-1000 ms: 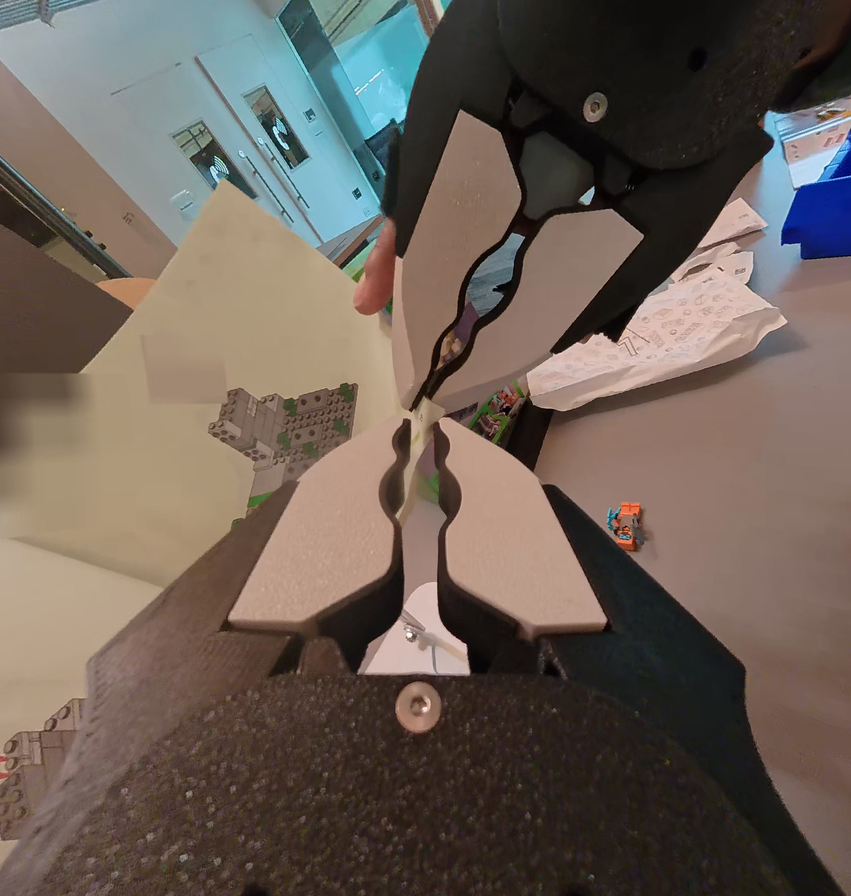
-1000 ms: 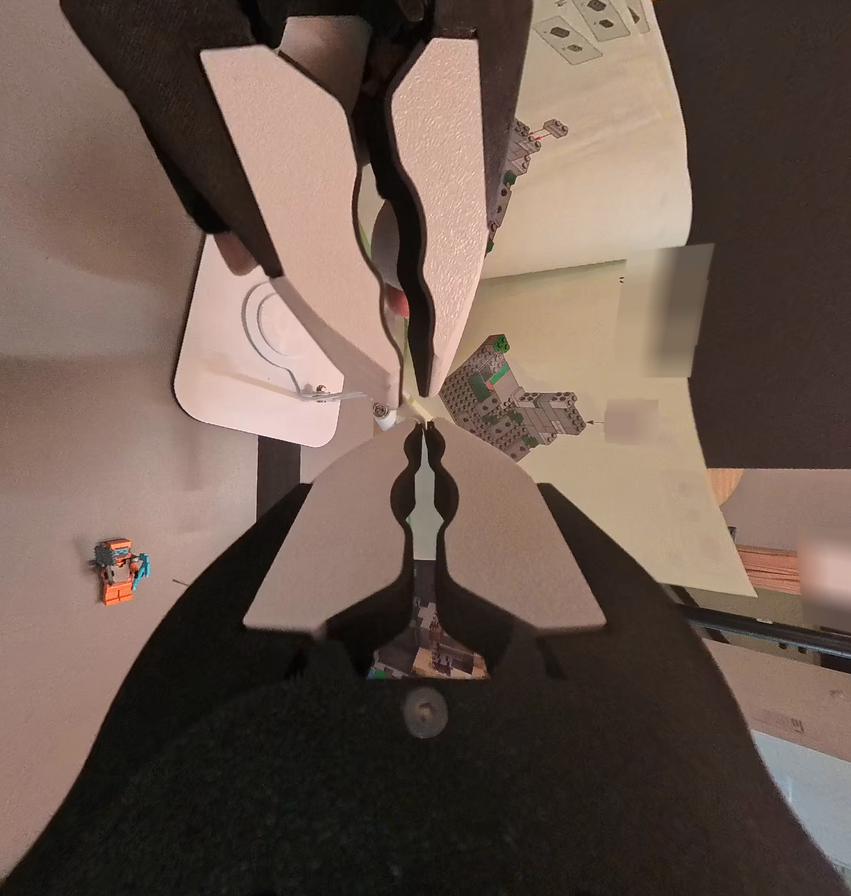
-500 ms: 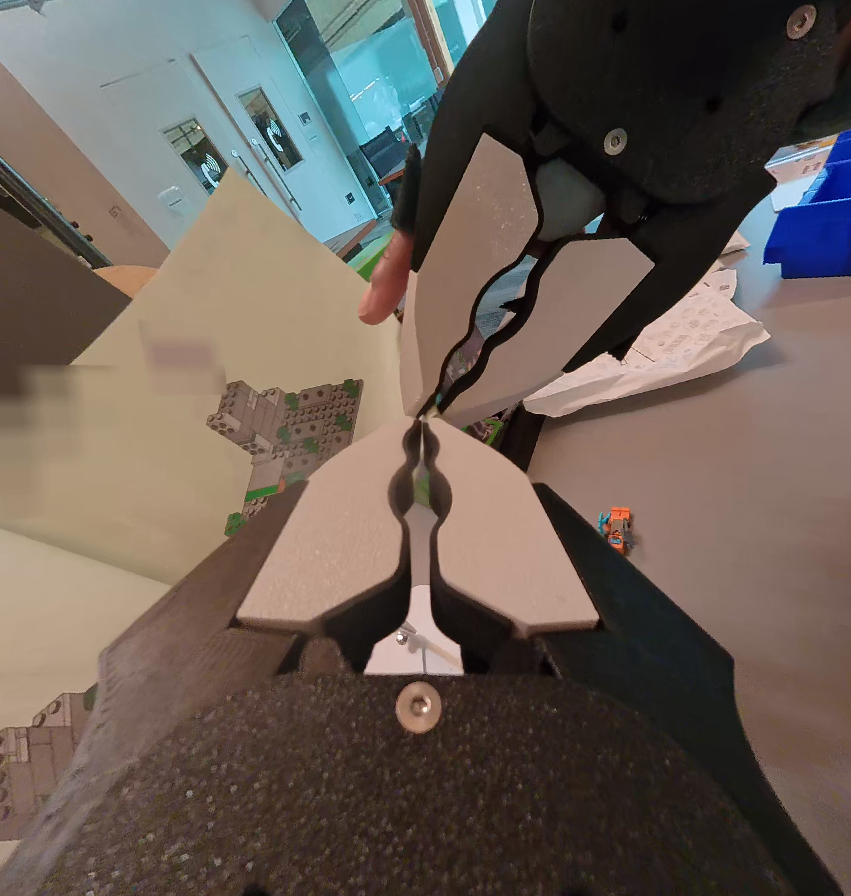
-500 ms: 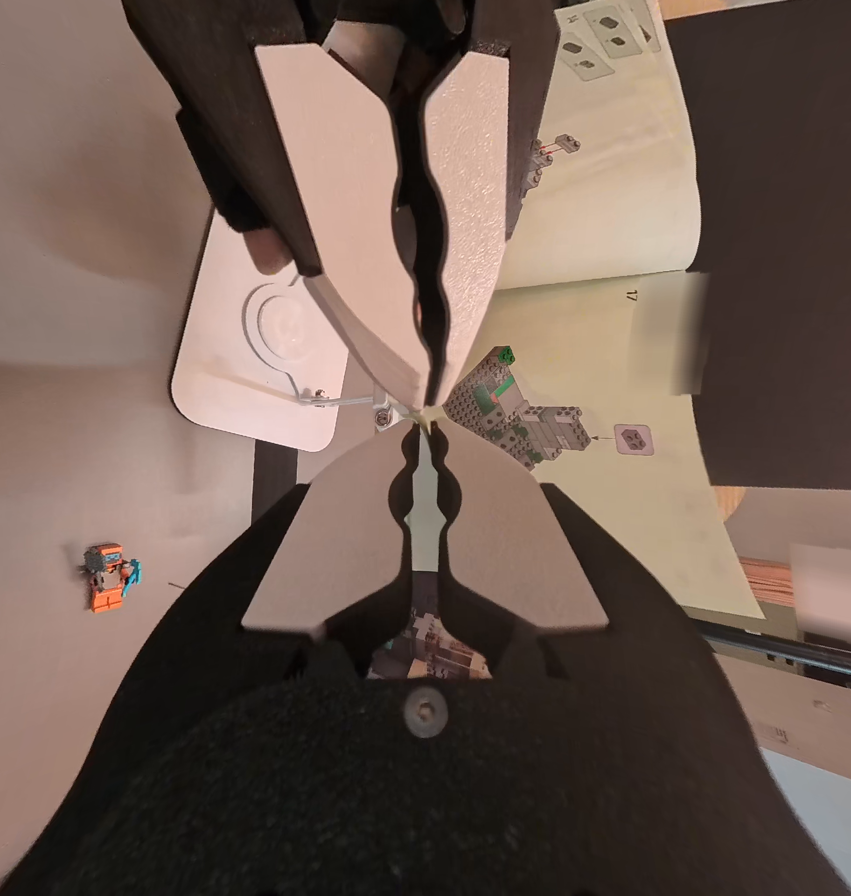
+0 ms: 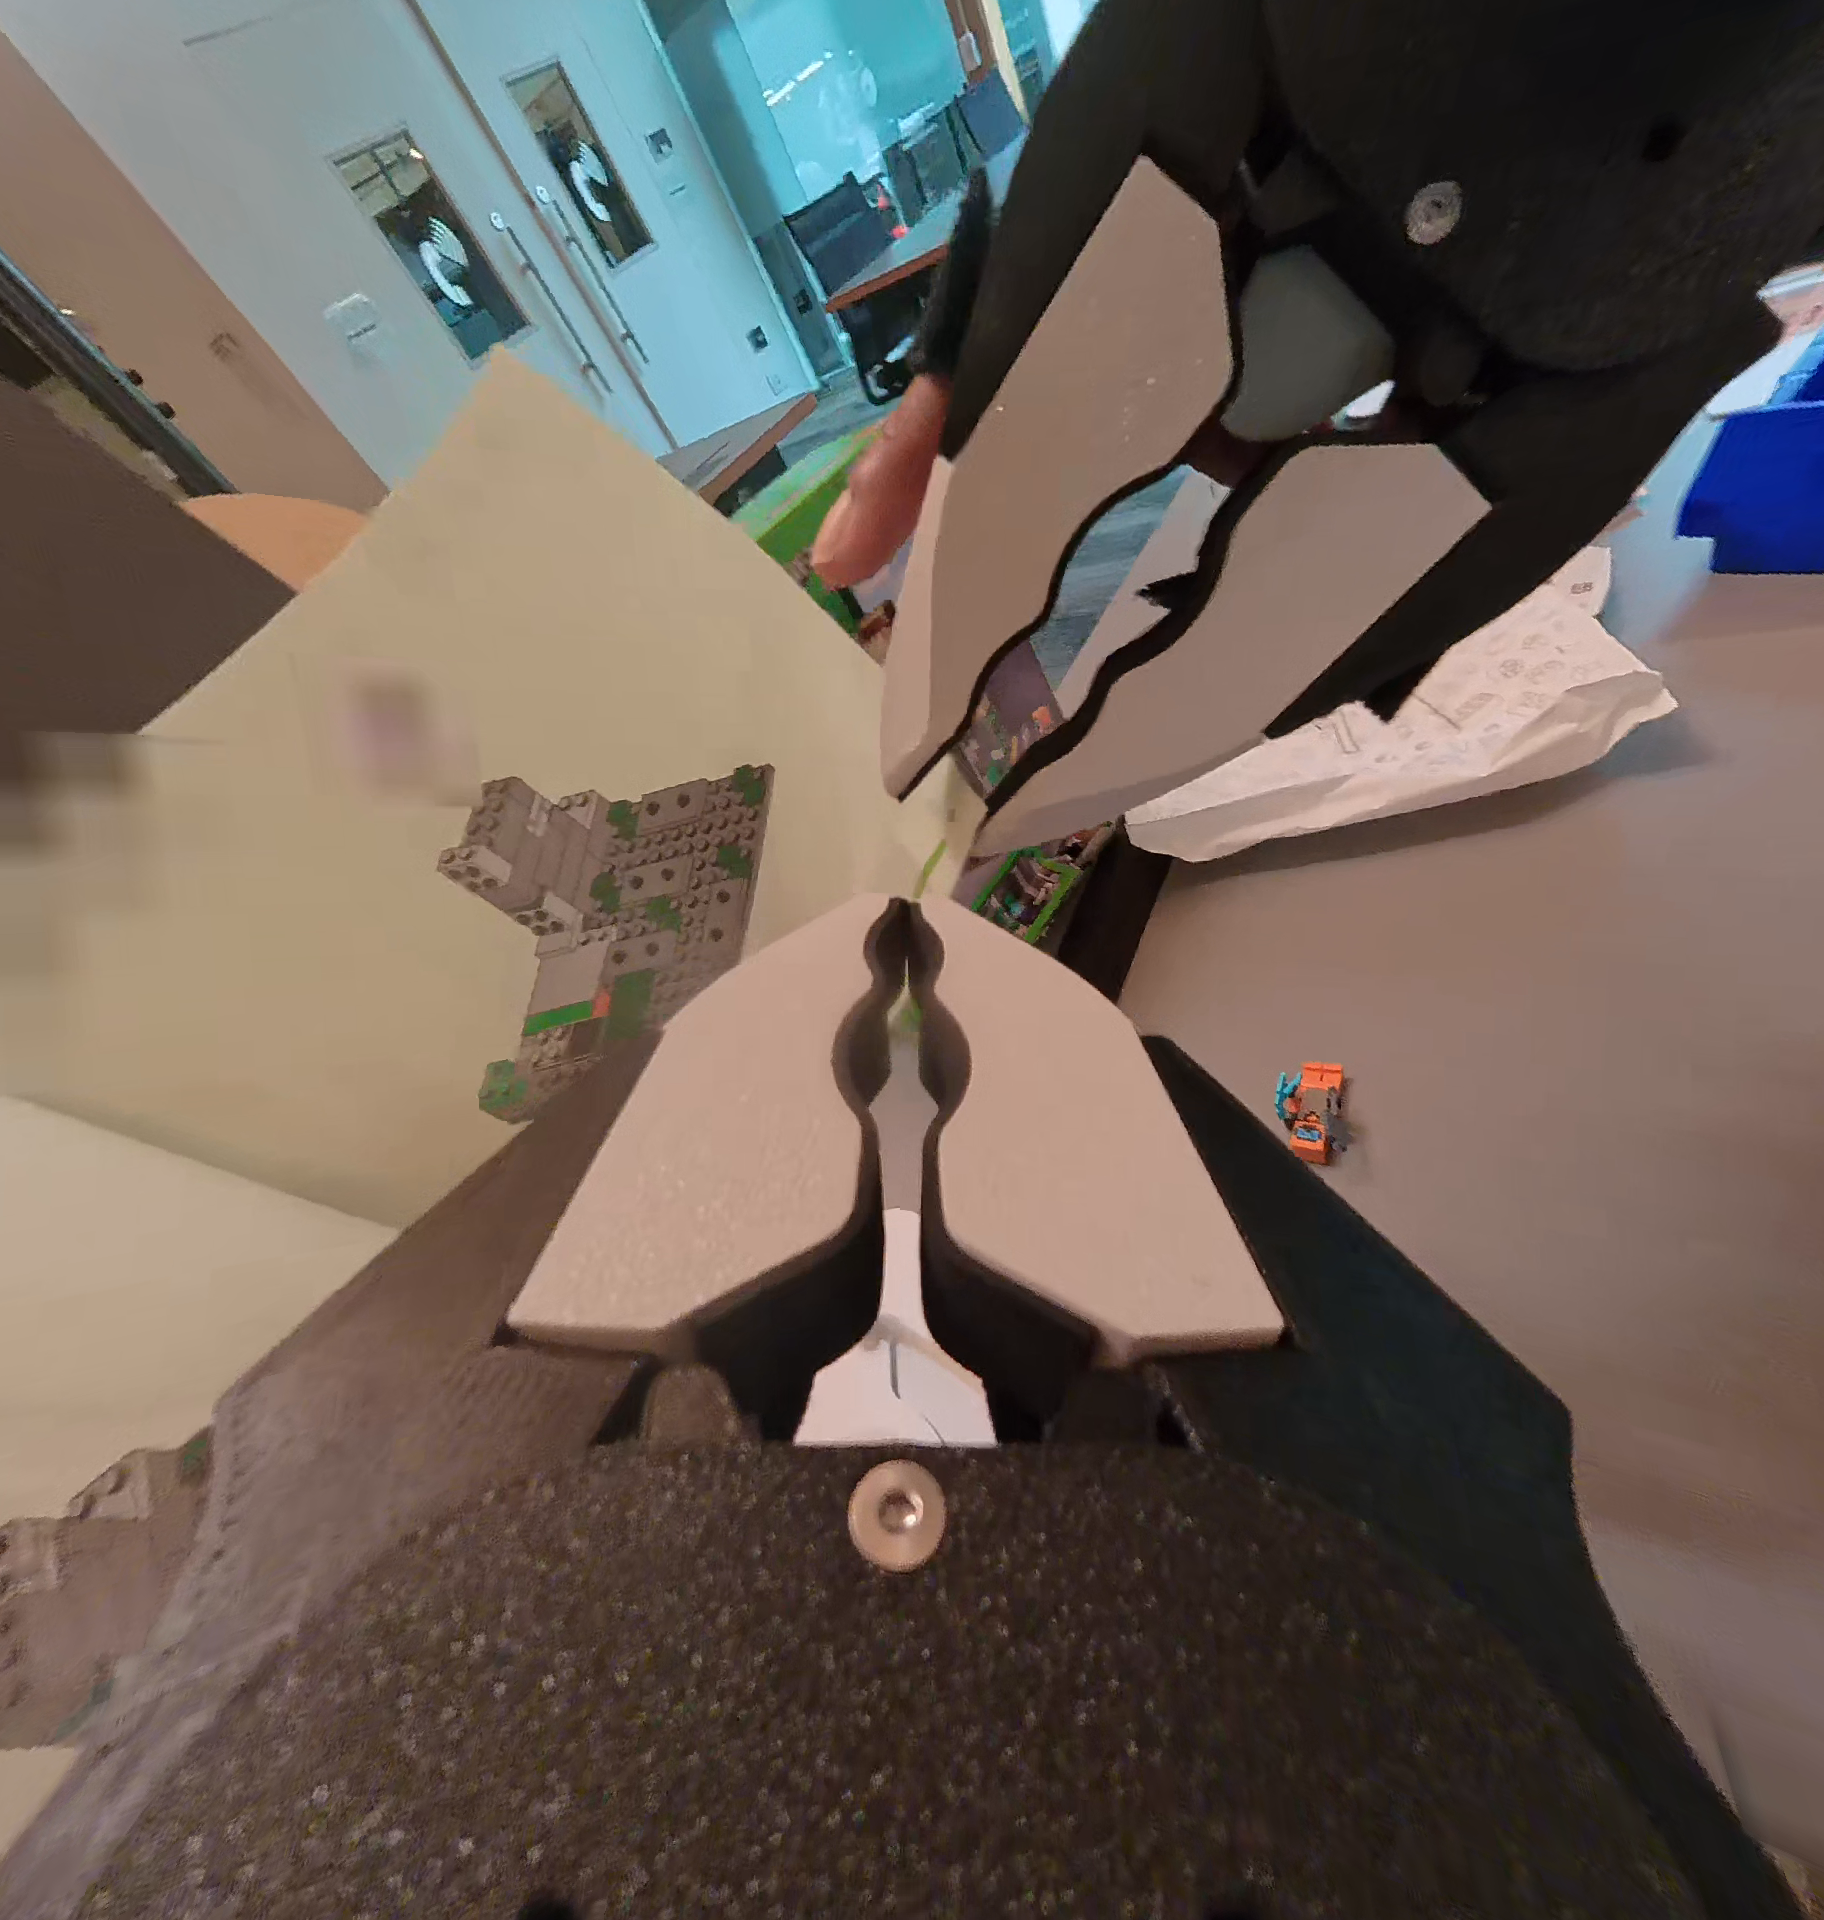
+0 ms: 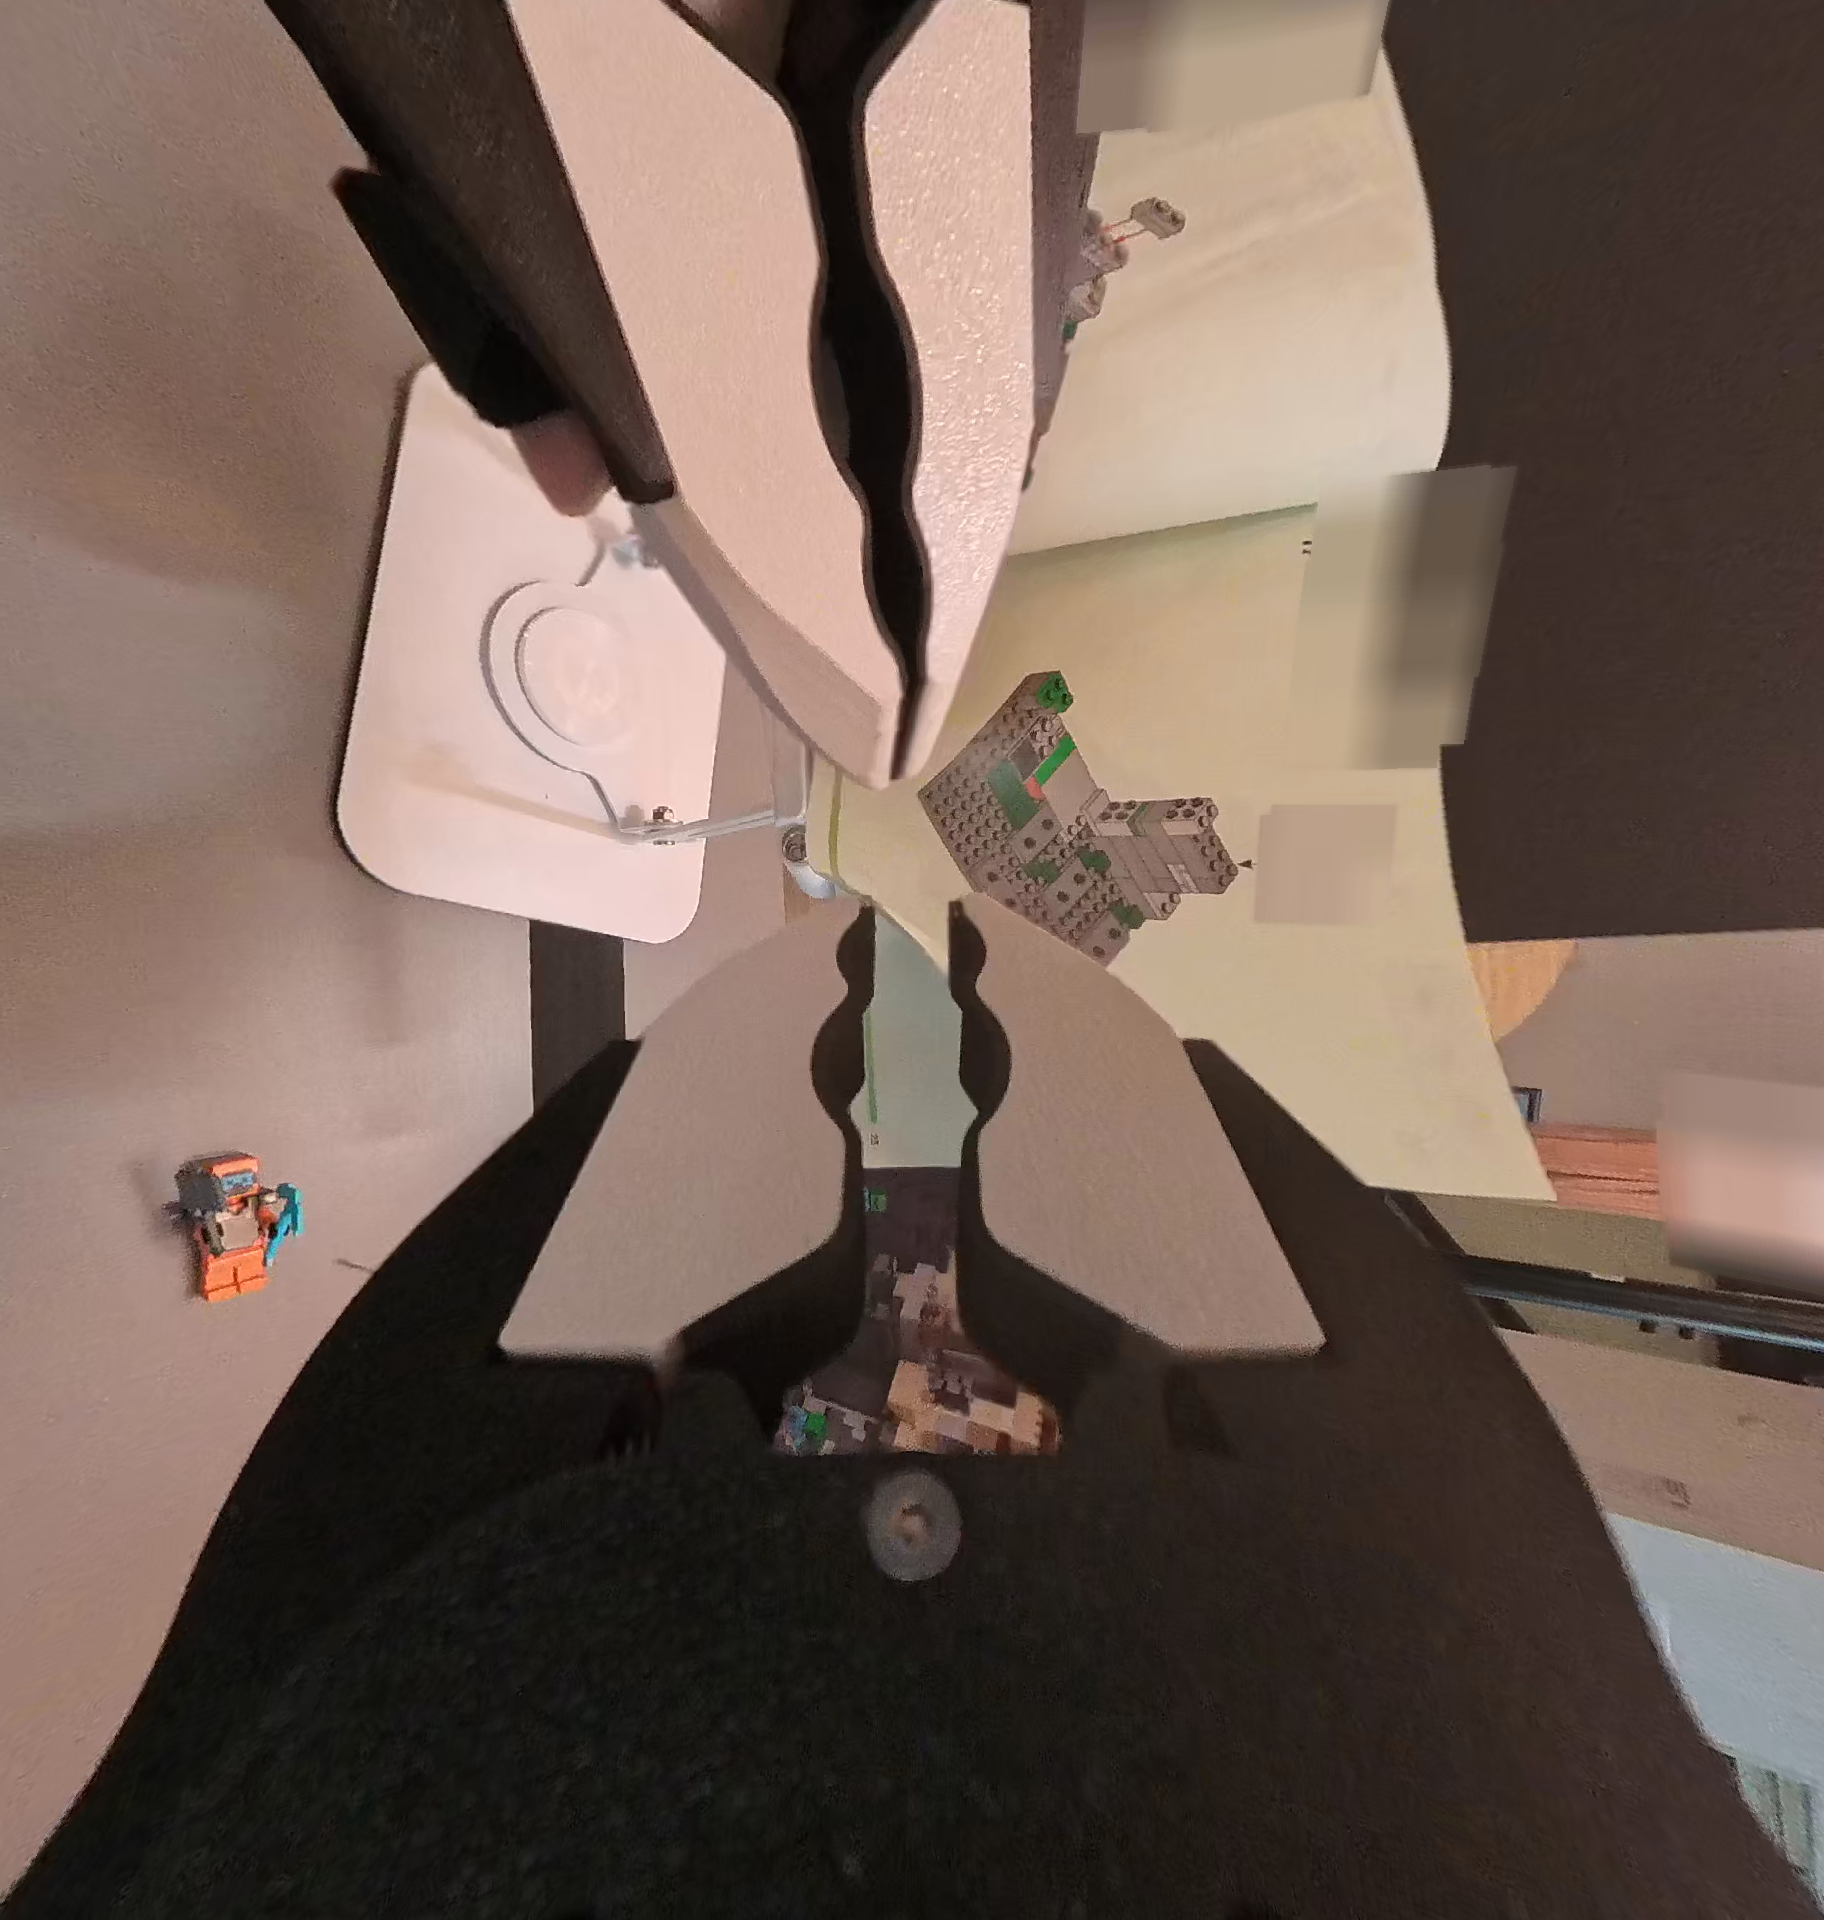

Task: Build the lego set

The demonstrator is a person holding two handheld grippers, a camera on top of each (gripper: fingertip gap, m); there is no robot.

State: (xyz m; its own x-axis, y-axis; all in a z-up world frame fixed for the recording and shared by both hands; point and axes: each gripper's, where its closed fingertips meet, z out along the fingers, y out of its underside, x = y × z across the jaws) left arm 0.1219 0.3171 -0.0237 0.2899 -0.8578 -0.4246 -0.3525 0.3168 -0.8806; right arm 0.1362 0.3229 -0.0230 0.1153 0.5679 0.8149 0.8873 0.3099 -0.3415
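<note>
The lego instruction booklet (image 5: 451, 883) stands open, and one pale page with a grey-and-green build picture is lifted. My left gripper (image 5: 905, 914) is shut on that page's lower edge. It also shows at the top of the right wrist view (image 6: 900, 764), pinching the page corner. My right gripper (image 6: 908, 909) has its jaws a little apart, with the page (image 6: 1303, 1039) in the gap and not clamped. It also shows tip to tip with the left one in the left wrist view (image 5: 939, 805). An orange minifigure (image 5: 1313, 1112) lies on the grey table, also in the right wrist view (image 6: 233, 1226).
A white flat stand with a wire arm (image 6: 492, 727) lies under the booklet's edge. A crumpled white paper bag (image 5: 1407, 748) and a blue bin (image 5: 1791, 478) sit at the far right. A person's fingertip (image 5: 877, 509) shows behind the right gripper. My two grippers' fingertips are within a few centimetres of each other. Both grippers' tips are roughly 25 cm from the orange minifigure (image 5: 1313, 1112). Seen from the right wrist view (image 6: 230, 1214) as well.
My left gripper closed on the page edge. My right gripper, shut on the page before, has opened its jaws and drawn back slightly from the left one.
</note>
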